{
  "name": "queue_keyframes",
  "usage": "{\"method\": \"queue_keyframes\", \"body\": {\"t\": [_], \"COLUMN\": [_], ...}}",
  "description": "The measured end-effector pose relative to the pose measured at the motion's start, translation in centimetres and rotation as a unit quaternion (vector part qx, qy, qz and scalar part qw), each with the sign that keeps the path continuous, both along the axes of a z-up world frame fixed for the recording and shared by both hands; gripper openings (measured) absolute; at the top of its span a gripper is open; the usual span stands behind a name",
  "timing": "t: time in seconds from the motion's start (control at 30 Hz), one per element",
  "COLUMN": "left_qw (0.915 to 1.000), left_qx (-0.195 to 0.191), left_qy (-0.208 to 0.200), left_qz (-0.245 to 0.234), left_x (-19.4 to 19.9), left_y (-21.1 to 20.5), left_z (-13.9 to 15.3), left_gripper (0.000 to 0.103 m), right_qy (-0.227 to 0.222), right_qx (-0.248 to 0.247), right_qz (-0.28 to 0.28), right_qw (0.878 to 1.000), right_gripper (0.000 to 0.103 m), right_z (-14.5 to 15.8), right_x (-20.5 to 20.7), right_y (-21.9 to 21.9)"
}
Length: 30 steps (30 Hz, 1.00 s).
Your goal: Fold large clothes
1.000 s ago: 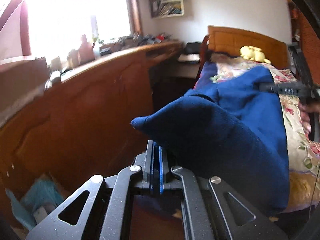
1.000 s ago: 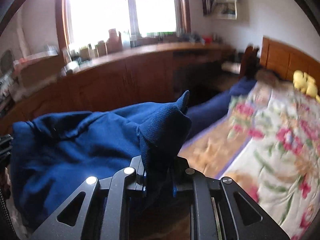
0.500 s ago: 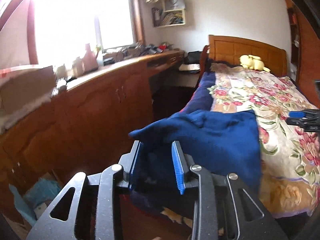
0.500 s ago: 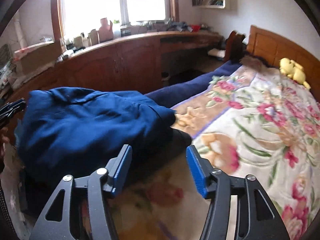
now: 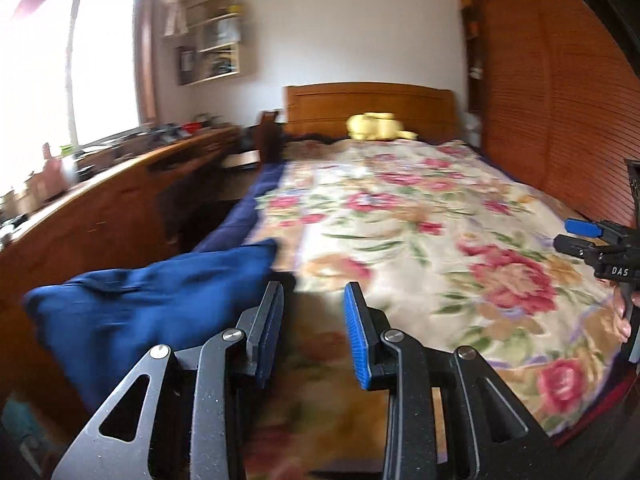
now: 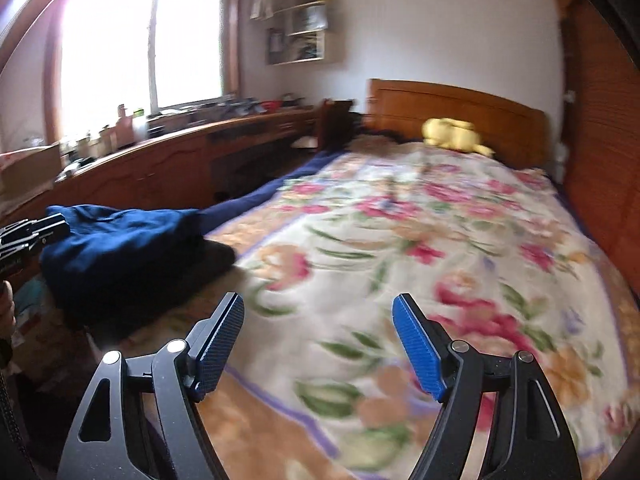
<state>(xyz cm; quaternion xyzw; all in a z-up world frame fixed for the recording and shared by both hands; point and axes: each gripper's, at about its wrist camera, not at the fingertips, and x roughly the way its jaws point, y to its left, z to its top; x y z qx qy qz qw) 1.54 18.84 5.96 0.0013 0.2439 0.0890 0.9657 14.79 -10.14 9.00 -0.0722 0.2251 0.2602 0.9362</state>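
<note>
The folded navy garment [image 5: 156, 300] lies at the bed's near left corner, on the floral bedspread [image 5: 420, 216]. The left gripper [image 5: 312, 328] stands part open with nothing between its jaws. The right gripper [image 6: 320, 344], whose jaws have just been opening, gapes wide and empty over the bedspread.

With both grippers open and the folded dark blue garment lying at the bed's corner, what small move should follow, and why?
Probably draw both hands back: the folded dark blue garment lies on the floral bedspread, and left gripper and right gripper, jaws just opened, hold nothing.
</note>
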Motion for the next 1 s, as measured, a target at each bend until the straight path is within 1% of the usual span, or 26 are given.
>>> {"method": "queue_keyframes", "body": {"t": [0.07, 0.13, 0.27, 0.33, 0.4, 0.47, 0.53, 0.63, 0.77, 0.9, 1.0], "left_qw": [0.9996, 0.9989, 0.9959, 0.9942, 0.9919, 0.9898, 0.9886, 0.988, 0.9879, 0.9894, 0.9902], "left_qx": [-0.005, -0.01, -0.024, -0.034, -0.043, -0.051, -0.055, -0.053, -0.052, -0.057, -0.058], "left_qy": [0.001, -0.002, -0.006, -0.007, -0.006, -0.005, -0.003, -0.004, -0.011, -0.017, -0.017], "left_qz": [-0.028, -0.047, -0.086, -0.101, -0.119, -0.133, -0.14, -0.145, -0.145, -0.133, -0.126], "left_x": [1.4, 2.2, 3.9, 4.4, 4.9, 5.3, 5.4, 5.1, 4.4, 3.7, 3.4], "left_y": [-3.1, -5.3, -10.4, -12.3, -14.4, -16.3, -17.5, -19.3, -20.4, -20.3, -20.1], "left_z": [-0.3, -0.5, -0.7, -0.8, -0.8, -0.8, -0.8, -0.6, -0.3, -0.1, -0.1], "left_gripper": [0.032, 0.032, 0.032, 0.032, 0.032, 0.033, 0.032, 0.032, 0.033, 0.033, 0.033], "right_qy": [-0.002, -0.008, -0.013, -0.018, -0.029, -0.036, -0.04, -0.046, -0.058, -0.059, -0.06], "right_qx": [-0.004, -0.006, 0.005, 0.014, 0.014, 0.017, 0.024, 0.037, 0.044, 0.052, 0.053], "right_qz": [-0.02, -0.046, -0.085, -0.103, -0.12, -0.133, -0.144, -0.154, -0.167, -0.172, -0.173], "right_qw": [1.0, 0.999, 0.996, 0.994, 0.992, 0.99, 0.988, 0.986, 0.983, 0.982, 0.982], "right_gripper": [0.078, 0.078, 0.078, 0.078, 0.078, 0.078, 0.078, 0.078, 0.078, 0.078, 0.079], "right_z": [-0.2, -0.3, -0.5, 0.0, 0.2, 0.1, 0.3, -0.2, -0.9, -1.8, -1.9], "right_x": [-1.1, -2.4, -5.4, -7.3, -8.8, -9.5, -10.7, -11.4, -12.9, -13.4, -13.7], "right_y": [-2.1, -4.2, -6.6, -8.1, -9.0, -8.9, -9.4, -9.3, -9.6, -9.7, -9.7]}}
